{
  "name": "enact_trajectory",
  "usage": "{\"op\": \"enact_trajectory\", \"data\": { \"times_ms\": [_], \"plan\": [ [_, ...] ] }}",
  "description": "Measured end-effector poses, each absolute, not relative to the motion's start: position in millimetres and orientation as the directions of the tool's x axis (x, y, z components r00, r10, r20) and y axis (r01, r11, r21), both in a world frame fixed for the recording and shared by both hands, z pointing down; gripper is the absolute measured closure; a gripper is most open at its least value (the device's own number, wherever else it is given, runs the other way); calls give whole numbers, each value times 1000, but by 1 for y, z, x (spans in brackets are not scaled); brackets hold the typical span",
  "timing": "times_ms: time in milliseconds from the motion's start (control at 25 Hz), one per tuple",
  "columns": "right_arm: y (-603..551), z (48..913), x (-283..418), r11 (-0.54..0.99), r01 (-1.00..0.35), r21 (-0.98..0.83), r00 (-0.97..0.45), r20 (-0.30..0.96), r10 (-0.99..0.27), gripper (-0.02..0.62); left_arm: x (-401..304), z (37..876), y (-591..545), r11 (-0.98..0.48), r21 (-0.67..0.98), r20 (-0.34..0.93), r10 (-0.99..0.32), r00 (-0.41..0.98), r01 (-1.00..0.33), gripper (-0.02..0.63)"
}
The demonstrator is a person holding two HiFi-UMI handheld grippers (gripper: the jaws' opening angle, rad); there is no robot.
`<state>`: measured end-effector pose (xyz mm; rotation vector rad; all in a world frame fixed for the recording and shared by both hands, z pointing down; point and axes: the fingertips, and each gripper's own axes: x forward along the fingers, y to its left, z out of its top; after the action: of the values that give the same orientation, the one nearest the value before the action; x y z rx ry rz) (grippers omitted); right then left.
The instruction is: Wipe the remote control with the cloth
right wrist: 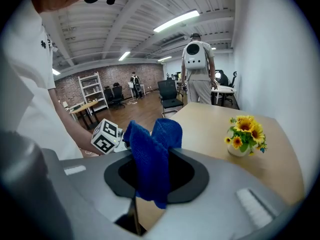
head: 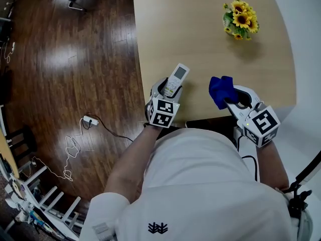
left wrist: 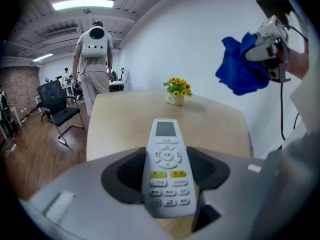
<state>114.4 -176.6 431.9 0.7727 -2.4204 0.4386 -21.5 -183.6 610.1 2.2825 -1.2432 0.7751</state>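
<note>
A white remote control (head: 176,79) with a small screen and yellow buttons is clamped between the jaws of my left gripper (head: 169,90), held above the near edge of the wooden table (head: 200,39). In the left gripper view the remote (left wrist: 167,166) points away, screen end forward, with the dark pads (left wrist: 125,173) pressing its sides. My right gripper (head: 231,98) is shut on a bunched blue cloth (head: 220,90), to the right of the remote and apart from it. The cloth (right wrist: 152,159) hangs from the right jaws, and the blue cloth (left wrist: 243,64) also shows raised at upper right in the left gripper view.
A small white pot of yellow sunflowers (head: 241,20) stands at the far right of the table. Dark wood floor (head: 70,59) lies to the left, with a power strip and cables (head: 90,120). A person with a white backpack (left wrist: 95,59) stands beyond the table, near office chairs (left wrist: 59,109).
</note>
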Motion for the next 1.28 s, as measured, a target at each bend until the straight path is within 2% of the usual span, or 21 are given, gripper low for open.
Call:
{"op": "enact_trajectory", "data": {
  "times_ms": [360, 600, 800, 960, 1280],
  "plan": [
    [-197, 364, 64, 797, -587, -138, -768, 406, -495, 506, -13, 505, -187, -656, 23, 520, -637, 570, -754, 332],
    [-180, 345, -6, 867, -472, -161, -856, 319, -406, 506, -6, 460, -190, -715, -18, 443, -632, 636, -699, 332],
    [-142, 358, -53, 892, -417, -175, -877, 333, -345, 506, -7, 436, -163, -762, -56, 401, -609, 684, -645, 331],
    [-153, 351, -50, 872, -472, -132, -846, 347, -405, 506, -22, 425, -159, -770, -71, 390, -606, 693, -634, 331],
    [-199, 343, 0, 766, -639, -64, -726, 378, -574, 506, -35, 421, -163, -779, -57, 369, -597, 712, -624, 332]
  ]
}}
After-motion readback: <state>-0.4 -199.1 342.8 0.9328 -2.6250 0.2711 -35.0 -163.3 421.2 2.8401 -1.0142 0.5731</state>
